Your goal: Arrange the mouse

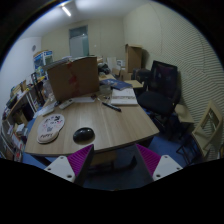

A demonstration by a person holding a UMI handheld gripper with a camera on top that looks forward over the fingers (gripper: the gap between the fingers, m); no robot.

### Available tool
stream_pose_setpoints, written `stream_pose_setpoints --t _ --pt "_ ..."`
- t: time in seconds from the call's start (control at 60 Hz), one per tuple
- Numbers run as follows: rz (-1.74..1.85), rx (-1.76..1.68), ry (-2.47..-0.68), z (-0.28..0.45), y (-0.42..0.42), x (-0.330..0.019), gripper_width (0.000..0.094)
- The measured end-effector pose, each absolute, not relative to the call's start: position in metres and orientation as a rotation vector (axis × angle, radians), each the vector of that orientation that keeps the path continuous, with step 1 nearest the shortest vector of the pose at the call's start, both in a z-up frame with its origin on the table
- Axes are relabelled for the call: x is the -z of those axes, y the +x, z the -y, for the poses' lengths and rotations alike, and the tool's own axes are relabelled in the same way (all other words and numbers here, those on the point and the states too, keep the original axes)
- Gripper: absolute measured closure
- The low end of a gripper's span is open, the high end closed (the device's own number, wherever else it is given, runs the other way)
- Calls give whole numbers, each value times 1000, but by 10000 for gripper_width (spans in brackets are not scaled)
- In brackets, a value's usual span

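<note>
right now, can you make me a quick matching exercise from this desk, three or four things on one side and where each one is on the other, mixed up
Things:
1. mouse
2. cardboard box
3. office chair
4. gripper

Places or states:
A. beside the table, past its far end
B. on the near part of the table, just ahead of the fingers
C. open, holding nothing
D. at the back of the table

Pairs: 1-B, 2-D, 3-A, 4-C

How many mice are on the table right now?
1. The mouse sits on the table just ahead of the open hand-held gripper, right of the mouse pad. The cardboard box could hide another behind it.
</note>
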State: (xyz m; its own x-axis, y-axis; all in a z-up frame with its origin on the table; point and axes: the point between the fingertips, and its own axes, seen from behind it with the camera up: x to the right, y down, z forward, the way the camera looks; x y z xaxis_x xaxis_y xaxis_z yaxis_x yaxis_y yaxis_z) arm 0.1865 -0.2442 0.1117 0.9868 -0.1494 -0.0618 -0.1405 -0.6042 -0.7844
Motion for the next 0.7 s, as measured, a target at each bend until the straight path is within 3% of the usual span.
stream_pose_setpoints --t 0.333,0.7 --pt "-55 -101 -2230 236 143 -98 108" --pt "60 -208 -2288 161 37 1 103"
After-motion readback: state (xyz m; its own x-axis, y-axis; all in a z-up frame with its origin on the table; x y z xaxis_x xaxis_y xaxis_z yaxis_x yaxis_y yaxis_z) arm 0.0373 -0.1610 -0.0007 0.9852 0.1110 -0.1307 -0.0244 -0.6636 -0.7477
